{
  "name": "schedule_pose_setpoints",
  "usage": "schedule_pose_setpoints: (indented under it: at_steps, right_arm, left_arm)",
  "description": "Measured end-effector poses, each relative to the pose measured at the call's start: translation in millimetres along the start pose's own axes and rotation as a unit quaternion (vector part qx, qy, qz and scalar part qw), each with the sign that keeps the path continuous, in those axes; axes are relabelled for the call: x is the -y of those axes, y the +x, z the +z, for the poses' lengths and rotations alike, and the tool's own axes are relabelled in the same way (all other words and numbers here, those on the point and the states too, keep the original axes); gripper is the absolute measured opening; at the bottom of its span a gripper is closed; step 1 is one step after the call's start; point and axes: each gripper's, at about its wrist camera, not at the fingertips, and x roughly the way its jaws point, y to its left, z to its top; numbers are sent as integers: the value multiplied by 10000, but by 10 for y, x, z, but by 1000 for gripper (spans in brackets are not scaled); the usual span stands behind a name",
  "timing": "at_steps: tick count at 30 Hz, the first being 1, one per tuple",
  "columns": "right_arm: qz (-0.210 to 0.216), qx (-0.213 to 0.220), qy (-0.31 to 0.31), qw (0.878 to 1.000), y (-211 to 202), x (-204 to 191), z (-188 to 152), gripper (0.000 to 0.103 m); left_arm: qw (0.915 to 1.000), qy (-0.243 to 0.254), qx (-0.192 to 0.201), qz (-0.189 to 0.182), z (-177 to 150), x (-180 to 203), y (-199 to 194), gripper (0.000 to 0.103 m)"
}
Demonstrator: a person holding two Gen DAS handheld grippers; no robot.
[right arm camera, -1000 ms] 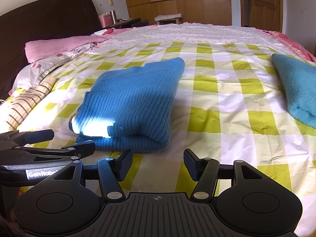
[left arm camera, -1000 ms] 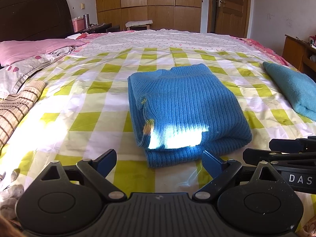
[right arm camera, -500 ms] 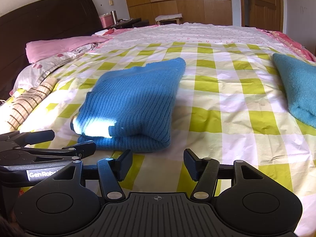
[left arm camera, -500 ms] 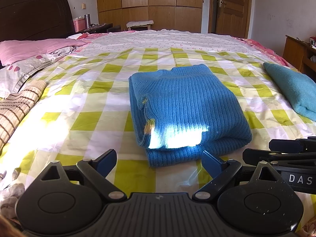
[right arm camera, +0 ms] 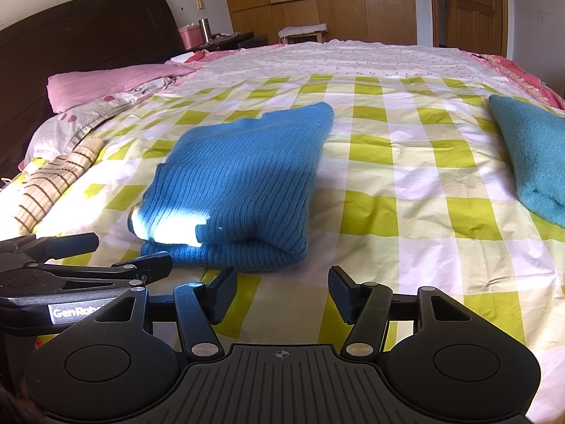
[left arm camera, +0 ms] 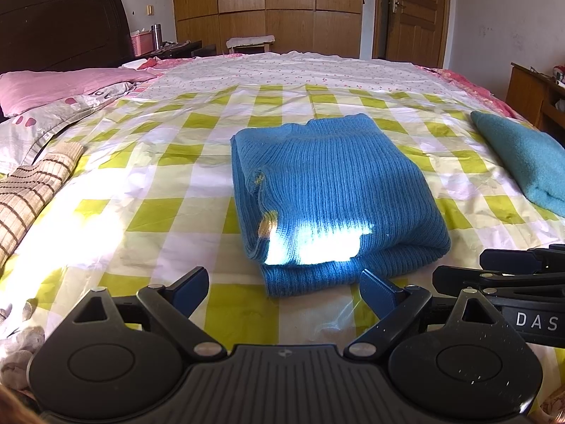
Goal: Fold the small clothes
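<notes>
Through the left wrist camera we see the folded blue sweater [left arm camera: 335, 190] lying flat on the yellow-and-white checked bedspread [left arm camera: 169, 183], straight ahead at twelve o'clock. Its long axis runs away from us toward the wardrobe [left arm camera: 265, 7], with the thick folded end nearest us and a patch of sunlight across it. Our left gripper [left arm camera: 284, 291] hovers just short of that near end, fingers spread wide and holding nothing. At three o'clock the right gripper [left arm camera: 501, 272] shows side-on, beside the sweater's near right corner. A teal towel [left arm camera: 522, 162] lies at two o'clock, well apart from the sweater, and a brown striped cloth [left arm camera: 31, 194] at nine o'clock. Through the right wrist camera the sweater [right arm camera: 243, 183] sits at eleven o'clock, its long axis slanting from the near left toward one o'clock. Our right gripper [right arm camera: 282, 295] is spread wide and empty, just short of the sweater's near right corner. The left gripper [right arm camera: 106, 251] shows at nine o'clock, near the sweater's near left edge. The towel [right arm camera: 533, 155] lies at two o'clock.
</notes>
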Motion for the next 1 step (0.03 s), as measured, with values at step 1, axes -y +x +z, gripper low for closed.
schedule_pose_setpoints:
  at_steps: [1]
  right_arm:
    - [0, 3, -6, 10000, -2, -12, -3, 58]
  left_arm:
    - [10000, -1, -3, -6, 1, 0, 2, 97]
